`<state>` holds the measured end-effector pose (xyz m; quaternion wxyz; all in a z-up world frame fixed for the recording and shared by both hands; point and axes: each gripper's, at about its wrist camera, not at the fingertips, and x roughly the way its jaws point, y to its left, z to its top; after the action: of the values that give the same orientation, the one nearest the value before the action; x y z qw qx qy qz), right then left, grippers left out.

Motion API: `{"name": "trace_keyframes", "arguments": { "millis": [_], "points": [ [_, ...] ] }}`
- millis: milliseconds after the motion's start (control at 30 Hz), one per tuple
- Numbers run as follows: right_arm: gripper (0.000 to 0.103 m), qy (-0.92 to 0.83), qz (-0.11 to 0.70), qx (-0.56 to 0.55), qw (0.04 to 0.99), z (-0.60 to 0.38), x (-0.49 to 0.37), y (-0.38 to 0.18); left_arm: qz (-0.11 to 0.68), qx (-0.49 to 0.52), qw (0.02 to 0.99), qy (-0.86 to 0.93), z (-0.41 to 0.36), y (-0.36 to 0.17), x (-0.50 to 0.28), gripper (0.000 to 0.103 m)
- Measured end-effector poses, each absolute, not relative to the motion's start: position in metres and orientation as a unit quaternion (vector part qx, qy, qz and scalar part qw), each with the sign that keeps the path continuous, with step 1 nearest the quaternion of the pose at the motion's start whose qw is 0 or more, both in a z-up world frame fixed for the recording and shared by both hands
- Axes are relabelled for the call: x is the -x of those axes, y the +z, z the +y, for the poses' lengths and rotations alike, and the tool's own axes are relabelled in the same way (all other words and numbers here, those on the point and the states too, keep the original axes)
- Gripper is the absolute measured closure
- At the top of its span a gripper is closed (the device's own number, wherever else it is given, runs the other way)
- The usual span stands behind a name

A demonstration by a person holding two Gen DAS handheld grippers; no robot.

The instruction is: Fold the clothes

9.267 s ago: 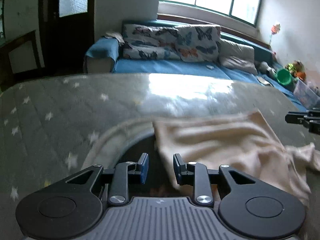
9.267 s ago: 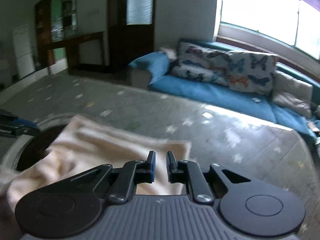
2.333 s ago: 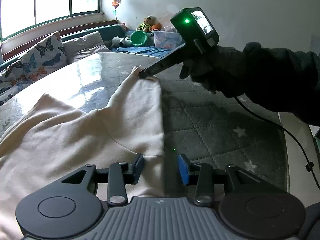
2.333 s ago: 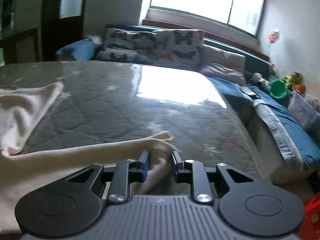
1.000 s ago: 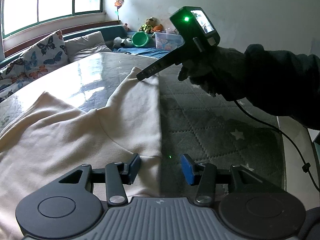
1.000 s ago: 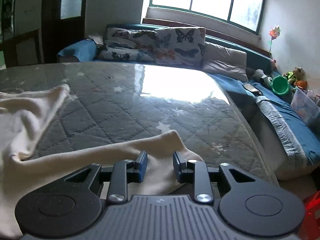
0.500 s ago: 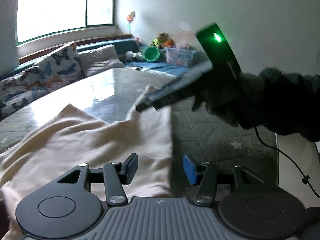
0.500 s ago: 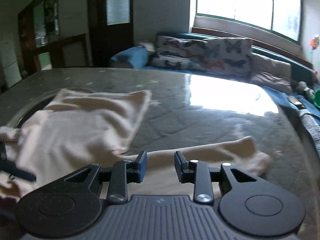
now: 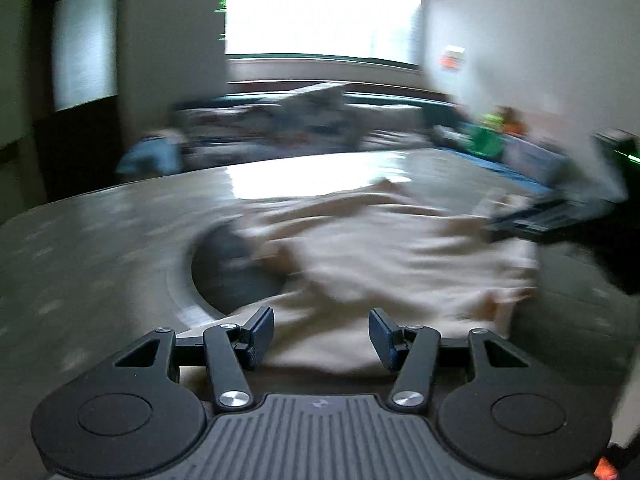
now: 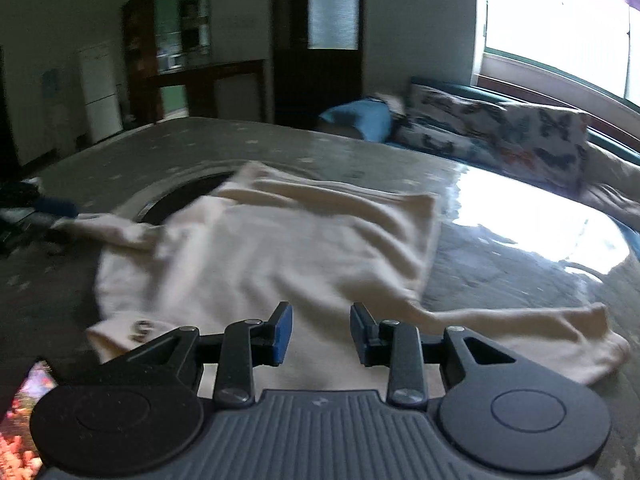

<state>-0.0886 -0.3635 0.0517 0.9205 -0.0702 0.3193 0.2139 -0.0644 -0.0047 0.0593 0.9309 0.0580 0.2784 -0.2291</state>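
Note:
A cream sweatshirt point(image 9: 380, 256) lies spread on the grey starred table cover point(image 9: 100, 232); this view is motion-blurred. My left gripper point(image 9: 320, 328) hovers open over the garment's near edge, nothing between its pads. My right gripper point(image 10: 320, 324) is open too, above the sweatshirt point(image 10: 280, 252) near its hem. One sleeve point(image 10: 540, 332) stretches flat to the right, and another sleeve point(image 10: 112, 228) trails left. The right gripper's dark fingers point(image 9: 552, 212) show at the garment's far right side. A dark blurred shape with blue, probably the left gripper point(image 10: 48, 208), sits by the left sleeve.
A dark round opening point(image 9: 228, 276) in the table is partly covered by the cloth, seen also as the opening point(image 10: 180, 196). A blue sofa with butterfly cushions point(image 10: 500, 140) runs behind the table under a bright window. A white fridge point(image 10: 100, 88) stands far left.
Both grippers have swung left across the table. The right one has drawn back from the sleeve cuff, which now lies flat to its right. The left view has turned from the sleeve edge toward the body.

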Motion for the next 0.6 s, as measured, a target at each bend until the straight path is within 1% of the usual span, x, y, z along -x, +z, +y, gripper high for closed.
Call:
{"name": "trace_keyframes", "arguments": {
  "millis": [133,233,367,433,533,600],
  "points": [
    [0.071,0.264,0.315,0.087,0.907,-0.335,0.098,0.058,0.288,-0.02,0.949,-0.125,0.051,0.054,0.067,0.047],
    [0.071,0.304,0.31,0.104,0.895,-0.31,0.106,0.061,0.303,-0.018,0.949,-0.08,0.072,0.045,0.067,0.047],
    [0.071,0.351,0.297,0.128,0.879,-0.278,0.118,0.064,0.325,0.009,0.942,-0.08,0.086,0.035,0.068,0.049],
    [0.071,0.368,0.295,0.135,0.871,-0.265,0.122,0.064,0.325,0.021,0.942,-0.084,0.089,0.033,0.068,0.057],
    [0.071,0.384,0.295,0.153,0.861,-0.247,0.124,0.06,0.326,0.023,0.941,-0.093,0.086,0.033,0.071,0.064],
    [0.071,0.392,0.294,0.162,0.857,-0.236,0.125,0.058,0.326,0.018,0.94,-0.097,0.085,0.03,0.071,0.075]
  ]
}}
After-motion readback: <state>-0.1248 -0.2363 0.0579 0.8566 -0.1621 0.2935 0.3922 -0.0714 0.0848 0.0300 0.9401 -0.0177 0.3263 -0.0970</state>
